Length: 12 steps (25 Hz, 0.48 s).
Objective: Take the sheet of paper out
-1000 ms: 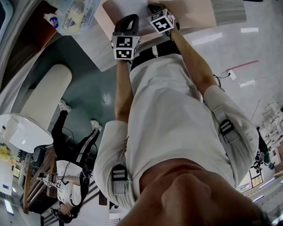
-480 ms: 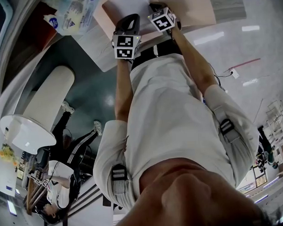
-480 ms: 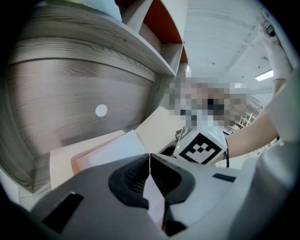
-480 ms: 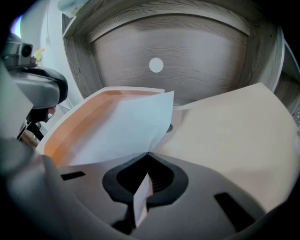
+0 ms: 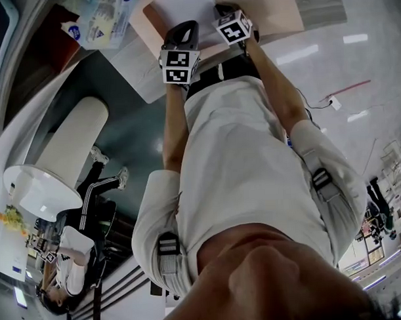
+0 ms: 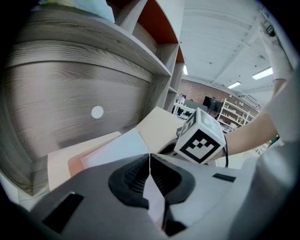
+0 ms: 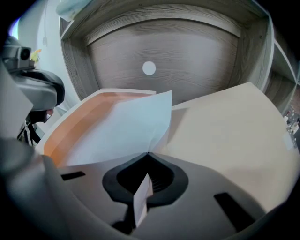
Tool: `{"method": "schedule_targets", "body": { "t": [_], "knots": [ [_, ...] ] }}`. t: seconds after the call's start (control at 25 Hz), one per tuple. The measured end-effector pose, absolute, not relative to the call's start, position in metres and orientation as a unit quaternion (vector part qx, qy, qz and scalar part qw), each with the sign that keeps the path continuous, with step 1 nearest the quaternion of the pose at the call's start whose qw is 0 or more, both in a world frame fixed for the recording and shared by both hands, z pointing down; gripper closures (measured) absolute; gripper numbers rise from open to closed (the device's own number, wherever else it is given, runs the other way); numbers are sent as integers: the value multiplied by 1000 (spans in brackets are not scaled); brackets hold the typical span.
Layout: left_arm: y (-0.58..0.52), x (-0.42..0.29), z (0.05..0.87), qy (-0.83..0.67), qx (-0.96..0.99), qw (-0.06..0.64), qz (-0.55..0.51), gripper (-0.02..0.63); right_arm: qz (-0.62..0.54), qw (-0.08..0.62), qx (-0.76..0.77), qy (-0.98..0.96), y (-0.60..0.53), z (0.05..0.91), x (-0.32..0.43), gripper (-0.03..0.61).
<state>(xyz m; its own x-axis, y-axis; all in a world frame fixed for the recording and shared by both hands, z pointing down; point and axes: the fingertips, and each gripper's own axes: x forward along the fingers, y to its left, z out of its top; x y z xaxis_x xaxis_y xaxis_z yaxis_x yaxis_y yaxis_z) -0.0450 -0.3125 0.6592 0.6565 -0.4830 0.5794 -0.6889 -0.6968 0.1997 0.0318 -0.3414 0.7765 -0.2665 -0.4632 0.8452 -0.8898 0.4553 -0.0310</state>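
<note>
A white sheet of paper [image 5: 182, 4] [image 7: 122, 126] [image 6: 115, 150] lies in an open folder [image 5: 267, 12] [image 6: 58, 164], orange-pink inside, on a wooden desk [image 5: 141, 66]. The folder's beige cover [image 7: 225, 126] stands opened to the right. My right gripper [image 5: 218, 9] [image 7: 147, 154] is shut on the sheet's near corner, and a strip of white paper shows between its jaws. To its left, my left gripper [image 5: 184, 25] [image 6: 150, 157] is shut on the folder's near edge, with a pale pinkish strip pinched between its pads. The right gripper's marker cube [image 6: 199, 140] sits close beside it.
The desk's wood-grain back panel [image 7: 187, 56] with a white round dot [image 7: 149, 68] rises just behind the folder, and shelves [image 6: 159, 51] stand above. A printed plastic pack [image 5: 100, 22] lies on the desk's left. A white round table [image 5: 37, 185] and another person [image 5: 66, 259] are on the floor behind.
My right gripper has shifted slightly away from me with the sheet's corner in it. The left gripper has stayed put. The person in the background has walked.
</note>
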Motion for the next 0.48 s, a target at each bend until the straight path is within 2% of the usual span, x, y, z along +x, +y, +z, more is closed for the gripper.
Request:
{"method": "schedule_targets", "body": {
  "t": [0.48],
  "knots": [
    [-304,-39,655,-323,890,199,251,591,250,389,482,-744,-345,759,55,558]
  ]
}}
